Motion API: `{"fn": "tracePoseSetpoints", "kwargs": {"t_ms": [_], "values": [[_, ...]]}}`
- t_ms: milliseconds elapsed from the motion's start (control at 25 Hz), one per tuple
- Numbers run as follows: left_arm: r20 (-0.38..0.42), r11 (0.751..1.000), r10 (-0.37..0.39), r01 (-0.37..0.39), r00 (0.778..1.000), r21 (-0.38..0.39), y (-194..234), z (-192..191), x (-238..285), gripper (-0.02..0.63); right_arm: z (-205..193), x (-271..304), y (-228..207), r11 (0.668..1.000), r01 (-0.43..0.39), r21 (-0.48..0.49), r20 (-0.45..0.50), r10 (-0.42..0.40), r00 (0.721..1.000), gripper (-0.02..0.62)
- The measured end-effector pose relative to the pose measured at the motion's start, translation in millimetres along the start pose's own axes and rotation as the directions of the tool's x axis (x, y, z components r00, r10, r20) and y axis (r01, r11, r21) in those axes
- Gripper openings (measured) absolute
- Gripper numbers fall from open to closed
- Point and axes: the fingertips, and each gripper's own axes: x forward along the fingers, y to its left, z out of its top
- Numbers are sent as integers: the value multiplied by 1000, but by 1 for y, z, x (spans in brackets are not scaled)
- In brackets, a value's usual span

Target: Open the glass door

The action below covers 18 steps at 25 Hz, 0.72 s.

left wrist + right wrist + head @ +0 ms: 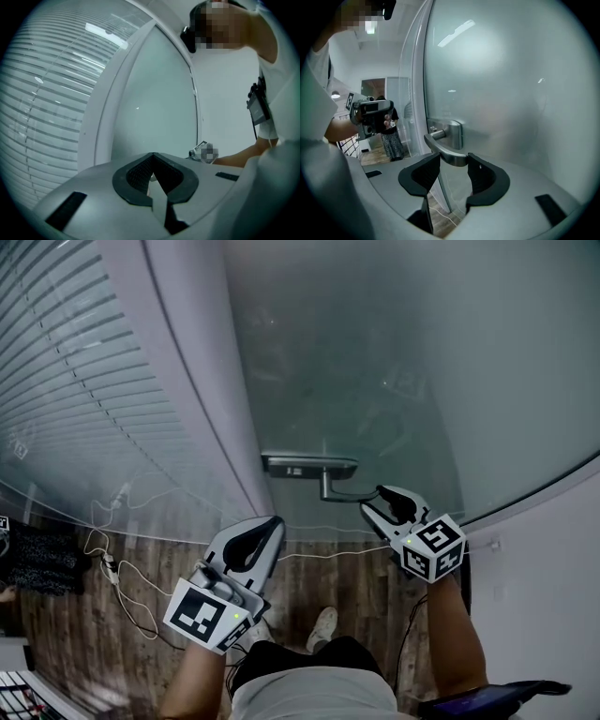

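The frosted glass door (394, 362) fills the view ahead, with a metal lever handle (339, 491) on its plate (307, 465). My right gripper (372, 498) is at the lever's free end. In the right gripper view the lever (443, 150) lies between the tips of the open right gripper (452, 161), close against the right-hand pad, with a gap on the other side. My left gripper (275, 521) hangs lower left of the handle, apart from it. Its pads meet at the tips (152, 154) with nothing in them. The door (154, 108) stands ahead of it.
A pale door post (197, 381) separates the door from a glass panel with slatted blinds (84, 381) on the left. White cables (122, 568) trail over the wooden floor. A white wall (562, 549) is to the right. My shoe (323, 624) is below.
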Motion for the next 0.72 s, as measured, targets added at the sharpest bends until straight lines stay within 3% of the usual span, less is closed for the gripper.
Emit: {"fn": "tracePoseSetpoints", "kwargs": {"t_ms": [720], "values": [[3, 1000, -9, 9, 1000, -11, 0, -8, 9, 0, -3, 3, -6, 1000, 25, -7, 12, -25, 1000, 172]]}}
